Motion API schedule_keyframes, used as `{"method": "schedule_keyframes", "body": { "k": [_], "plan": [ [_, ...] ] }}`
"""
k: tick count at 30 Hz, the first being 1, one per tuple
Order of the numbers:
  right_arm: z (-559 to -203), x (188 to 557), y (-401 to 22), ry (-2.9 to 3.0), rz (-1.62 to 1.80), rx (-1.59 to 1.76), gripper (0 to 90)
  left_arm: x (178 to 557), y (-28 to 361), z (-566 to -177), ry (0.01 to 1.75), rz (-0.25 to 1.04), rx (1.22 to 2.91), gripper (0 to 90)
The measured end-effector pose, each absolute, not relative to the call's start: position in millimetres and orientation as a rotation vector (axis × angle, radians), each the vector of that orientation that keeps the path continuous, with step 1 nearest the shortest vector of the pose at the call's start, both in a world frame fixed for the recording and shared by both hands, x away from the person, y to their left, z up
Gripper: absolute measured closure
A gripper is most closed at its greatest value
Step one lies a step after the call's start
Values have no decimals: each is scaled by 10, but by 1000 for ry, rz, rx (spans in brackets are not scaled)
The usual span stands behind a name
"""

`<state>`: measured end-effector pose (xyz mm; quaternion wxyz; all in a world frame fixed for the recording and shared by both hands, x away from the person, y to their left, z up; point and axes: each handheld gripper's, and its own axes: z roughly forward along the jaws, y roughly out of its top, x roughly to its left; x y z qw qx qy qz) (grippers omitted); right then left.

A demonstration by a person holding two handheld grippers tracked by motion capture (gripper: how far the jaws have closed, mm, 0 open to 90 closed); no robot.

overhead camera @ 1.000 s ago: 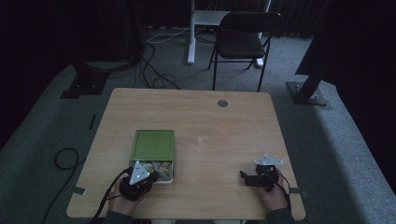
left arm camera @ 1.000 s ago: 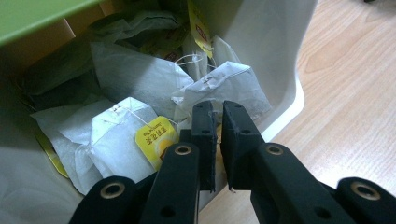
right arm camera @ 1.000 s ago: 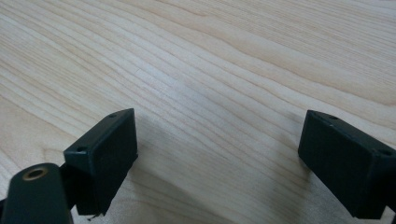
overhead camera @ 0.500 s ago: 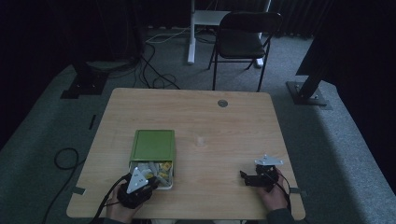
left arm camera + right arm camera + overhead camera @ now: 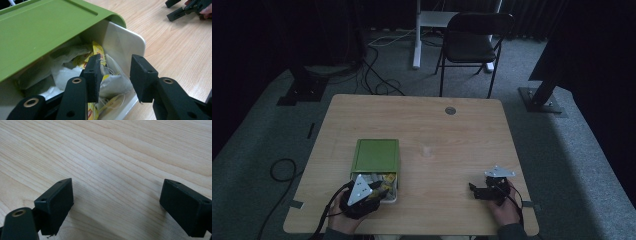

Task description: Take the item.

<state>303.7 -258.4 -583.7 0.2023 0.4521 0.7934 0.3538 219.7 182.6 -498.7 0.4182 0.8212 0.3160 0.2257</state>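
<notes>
A white box with a green lid [image 5: 376, 155] lies near the table's front left; the lid [image 5: 37, 30] is slid back, baring the near end. Inside lie several tea bags [image 5: 110, 82] with yellow tags and strings. My left gripper [image 5: 362, 192] hovers at that bared end; in the left gripper view it [image 5: 115, 75] is open, jaws apart over the tea bags, nothing between them. My right gripper [image 5: 484, 190] rests low at the front right, and in its own view it [image 5: 116, 205] is open wide over bare wood.
The wooden table [image 5: 452, 140] has a small round grommet [image 5: 450, 110] near its far edge and a faint small object [image 5: 426, 150] at mid-table. A black chair [image 5: 472, 45] stands beyond the table. Cables [image 5: 282, 170] lie on the floor at left.
My left gripper has edged slightly back toward the table's front, staying at the box's bared end. The right gripper has stayed put.
</notes>
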Motion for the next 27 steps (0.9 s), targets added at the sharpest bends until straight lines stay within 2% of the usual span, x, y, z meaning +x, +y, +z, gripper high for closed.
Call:
{"method": "schedule_keyframes", "body": {
  "k": [13,16,23,27],
  "plan": [
    [-5837,3037,-2583,2215,988,1263,113,2201,1849,-5107,820,556,2086,619],
    [-5837,3037,-2583,2215,988,1263,112,2195,1854,-5129,826,564,2102,674],
    [-5837,3037,-2584,2215,988,1262,112,2196,1861,-5131,821,540,2111,872],
    [-5837,3037,-2583,2215,988,1263,112,2175,1879,-5095,816,524,2100,899]
  ]
}}
